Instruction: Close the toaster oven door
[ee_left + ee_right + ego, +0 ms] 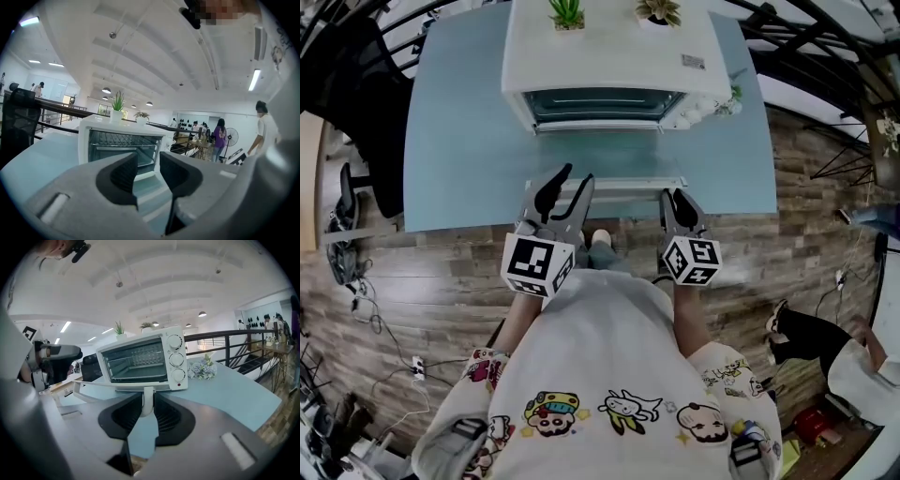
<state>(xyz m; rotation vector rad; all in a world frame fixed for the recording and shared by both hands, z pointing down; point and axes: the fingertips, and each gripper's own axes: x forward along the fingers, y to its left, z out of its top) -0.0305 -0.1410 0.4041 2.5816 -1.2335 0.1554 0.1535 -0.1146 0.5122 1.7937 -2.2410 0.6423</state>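
While my right gripper [147, 404] pinches the handle [146, 397] of the open door [609, 157], my left gripper [147, 168] hangs open and empty, and the oven [609, 56] runs off frame at its back.

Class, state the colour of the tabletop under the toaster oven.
Pale blue. The tabletop shows best in the head view.

Left tongs [577, 176] parted, empty, right tongs [676, 195] clamped on door handle [147, 401]
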